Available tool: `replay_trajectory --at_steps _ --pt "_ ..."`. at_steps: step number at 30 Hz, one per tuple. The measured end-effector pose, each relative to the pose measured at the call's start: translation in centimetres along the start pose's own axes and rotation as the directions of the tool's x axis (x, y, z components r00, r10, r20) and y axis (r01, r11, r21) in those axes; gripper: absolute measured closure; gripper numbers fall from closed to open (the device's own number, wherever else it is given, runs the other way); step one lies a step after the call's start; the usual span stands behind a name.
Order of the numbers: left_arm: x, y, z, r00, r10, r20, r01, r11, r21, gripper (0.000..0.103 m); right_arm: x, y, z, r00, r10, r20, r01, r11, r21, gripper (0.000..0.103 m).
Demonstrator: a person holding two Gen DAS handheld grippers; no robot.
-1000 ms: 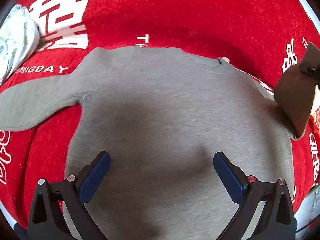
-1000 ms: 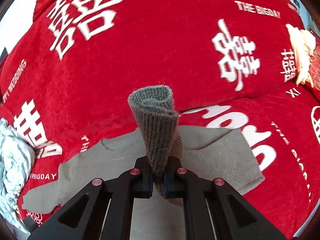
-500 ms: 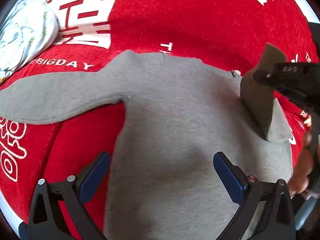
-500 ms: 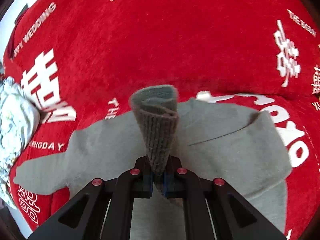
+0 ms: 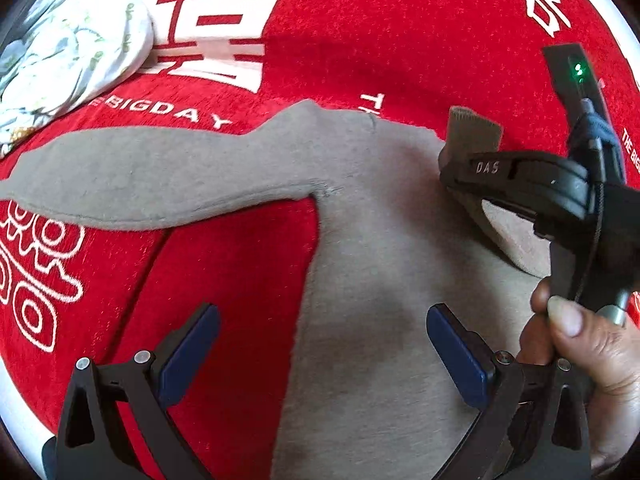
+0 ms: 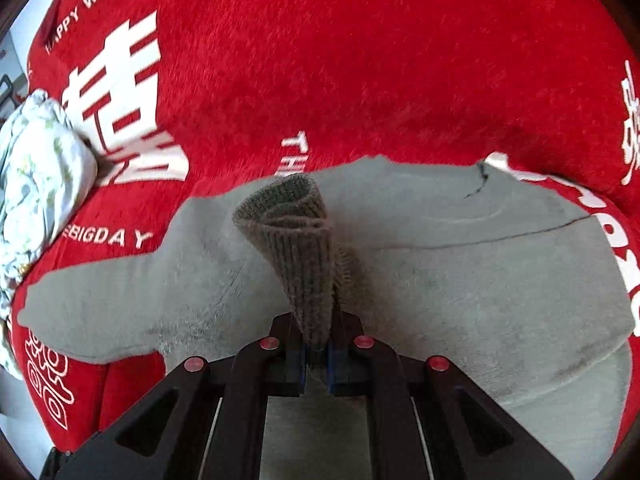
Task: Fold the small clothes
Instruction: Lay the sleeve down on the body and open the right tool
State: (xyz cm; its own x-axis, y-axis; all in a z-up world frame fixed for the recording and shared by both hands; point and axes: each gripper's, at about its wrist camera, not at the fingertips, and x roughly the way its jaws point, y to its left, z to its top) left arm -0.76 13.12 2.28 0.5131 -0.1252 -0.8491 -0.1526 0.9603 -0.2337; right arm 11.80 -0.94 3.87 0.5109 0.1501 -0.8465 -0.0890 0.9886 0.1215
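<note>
"BIGDAY" on blanket (image 5: pixel 360 60), "DAS" on tool (image 5: pixel 444 160)

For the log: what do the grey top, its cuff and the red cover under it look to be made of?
Grey top: looks like soft matte fleece or sweatshirt knit, going by its faintly fuzzy surface.
Cuff, pinched in the right gripper: ribbed knit, with clear vertical ridges.
Red cover: short-pile plush or velvet-like fabric, probably; it has a brushed nap and white printed lettering.

Red printed blanket (image 5: pixel 340 40) underneath, floral white cloth (image 5: pixel 68 52) bundled at its edge
</note>
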Motion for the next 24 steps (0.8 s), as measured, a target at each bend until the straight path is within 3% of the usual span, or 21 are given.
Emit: replay_trajectory --at_steps 4,5,6,8,12,14,17,21,24 --pt "0.3 0.7 -0.1 1.0 0.01 -0.009 -0.01 1.0 -0.02 0.0 1.1 0.4 -0.6 0.999 0.032 -0.035 -0.033 0.999 -0.025 0.083" --pt "0.3 0.7 -0.1 1.0 0.002 -0.009 -0.002 1.0 -0.018 0.0 1.1 0.6 -0.7 0.998 0.053 -0.041 -0.054 0.998 -0.033 0.069" --pt "0.3 0.8 -0.1 1.0 0.0 -0.011 0.0 1.0 -0.022 0.0 1.1 0.6 -0.7 0.995 0.084 -0.048 -0.086 0.996 -0.035 0.046" --pt "0.2 0.6 -0.1 1.0 0.003 -0.012 -0.004 1.0 -0.024 0.0 0.5 0.7 -0.7 0.989 0.145 -0.036 -0.147 0.989 -0.032 0.023" --pt "-0.5 -0.2 0.2 1.0 0.01 -0.002 -0.01 1.0 -0.004 0.0 -2.5 -0.5 -0.3 0.982 0.186 0.029 -0.184 0.981 -0.068 0.023" --pt "-0.6 -1.1 0.6 1.0 0.002 0.0 -0.002 1.0 0.005 0.0 -4.3 -2.6 -0.2 0.982 0.169 0.082 -0.164 0.984 -0.064 0.023" --pt "-0.2 -3.3 1.5 1.0 -0.009 -0.008 0.009 0.999 0.036 0.0 -5.7 -7.9 -0.1 0.99 0.067 0.126 -0.069 0.998 0.006 0.022" --pt "1.1 -7.6 2.5 0.999 -0.022 -0.029 0.025 0.993 0.117 0.0 -5.1 -16.3 -1.1 0.983 -0.169 0.074 0.159 0.979 0.125 0.022" --pt "3.0 -11.3 3.6 0.998 -0.024 -0.052 0.032 0.986 0.166 0.0 -3.8 -21.4 -2.8 0.981 -0.193 0.006 0.187 0.957 0.224 0.022"
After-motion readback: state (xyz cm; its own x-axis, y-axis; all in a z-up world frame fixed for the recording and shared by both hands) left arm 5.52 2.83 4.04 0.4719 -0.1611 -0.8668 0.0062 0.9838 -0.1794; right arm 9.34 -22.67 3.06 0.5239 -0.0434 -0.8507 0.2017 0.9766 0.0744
